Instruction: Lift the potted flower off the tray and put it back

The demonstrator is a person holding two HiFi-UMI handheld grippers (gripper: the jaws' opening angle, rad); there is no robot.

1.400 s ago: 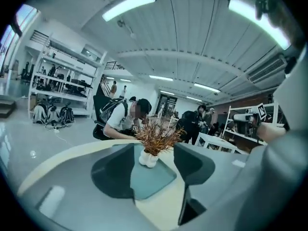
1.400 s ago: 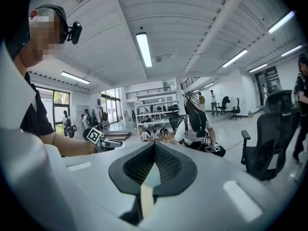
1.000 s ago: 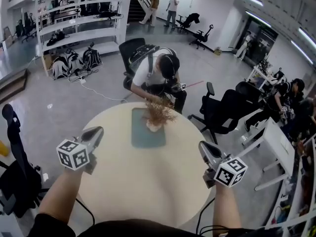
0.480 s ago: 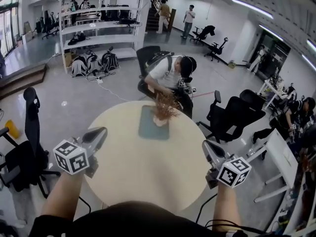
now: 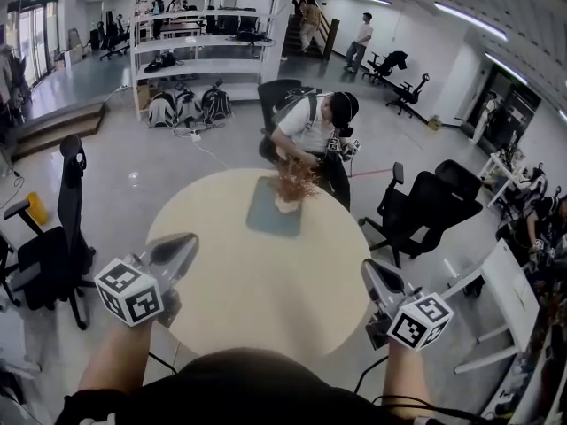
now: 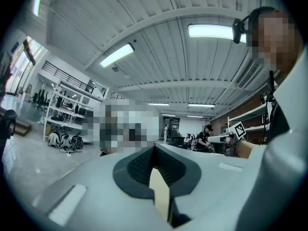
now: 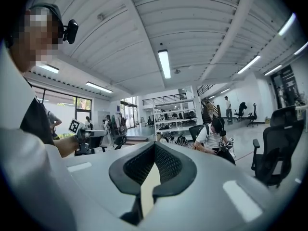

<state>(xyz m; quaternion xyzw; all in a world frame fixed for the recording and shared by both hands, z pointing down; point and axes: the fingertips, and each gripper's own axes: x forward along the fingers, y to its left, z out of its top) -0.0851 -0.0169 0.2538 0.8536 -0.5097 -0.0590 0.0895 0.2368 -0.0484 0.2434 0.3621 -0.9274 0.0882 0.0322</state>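
Pot sits upright on the tray, at its far right corner, dry brown sprigs up top; tray lies on the far half of the round table; so the pot is on its spot, not lifted. Left gripper and right gripper are held at the near edge, one each side, noses aimed across the table, both well apart from the pot; my read: a neutral stance, either before reaching in or with the job done, can't tell which from this alone. Both tongs are closed tight, pads together, nothing in either; any grab on the pot would need them opened first. Flanking like this makes sense: either one can go for the pot, and the middle of the table is left free. Views: head view is the only one showing pot, tray and table layout, but from there the jaw tips are too small to judge; the gripper views look level, so mostly ceiling lights and room, no pot or tray made out, yet they settle the closed empty jaws; each also catches the other gripper off to one side; right gripper view shows a seated person beyond the table.
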